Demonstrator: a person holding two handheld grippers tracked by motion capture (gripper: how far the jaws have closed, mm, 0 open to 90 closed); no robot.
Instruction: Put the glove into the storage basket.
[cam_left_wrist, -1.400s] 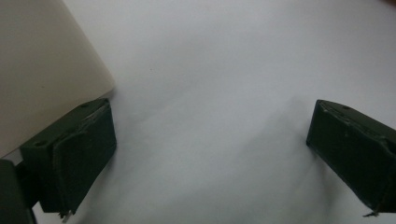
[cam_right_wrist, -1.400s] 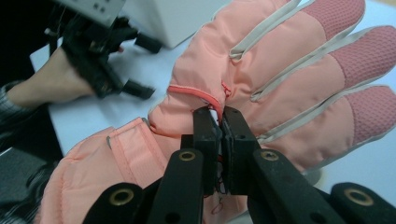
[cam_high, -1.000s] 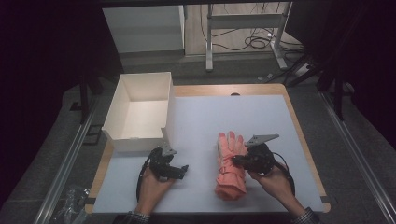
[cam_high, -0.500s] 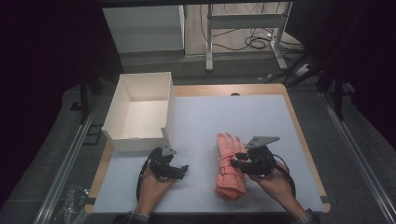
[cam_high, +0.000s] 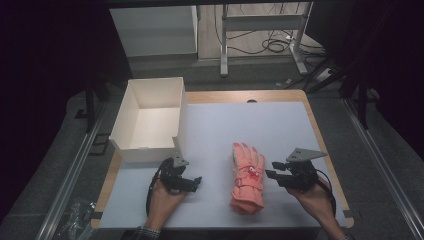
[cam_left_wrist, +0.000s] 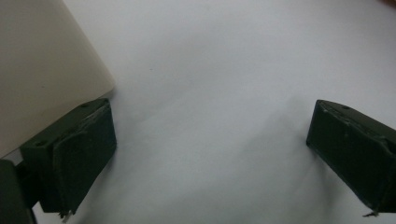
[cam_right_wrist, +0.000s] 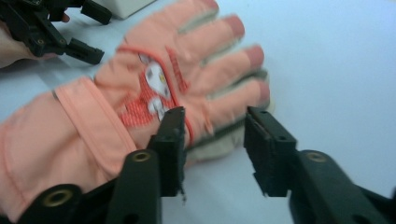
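Right tongs (cam_high: 270, 175) have pulled back off the glove (cam_high: 247, 176) and sideways to its right since a second ago, and their jaws have just been opening — nothing sits between them now. Glove itself looks unmoved, maybe nudged a touch.

Glove: salmon-pink, padded, cartoon patch on the back, lying flat on the white worktop (cam_high: 280, 125), fingers pointing away from the person, cuff toward them. It sits between the two tongs, just beside the right pair and well apart from the left pair. In the right gripper view the glove (cam_right_wrist: 154, 102) lies just ahead of the jaw tips, little-finger edge nearest, not touched. Judging by that, it was let go on purpose, laid out flat for a fresh grab or for the other hand.

Right tongs: partly open, empty, tips aimed at the glove's side, held low over the worktop by the right hand (cam_high: 315, 197).

Left tongs (cam_high: 192, 182): wide open, empty, hovering low over bare worktop — in the left gripper view only white surface between the jaws. White box (cam_high: 150, 117) stands just beyond and to their left, open top, nothing in it; probably where the glove goes.
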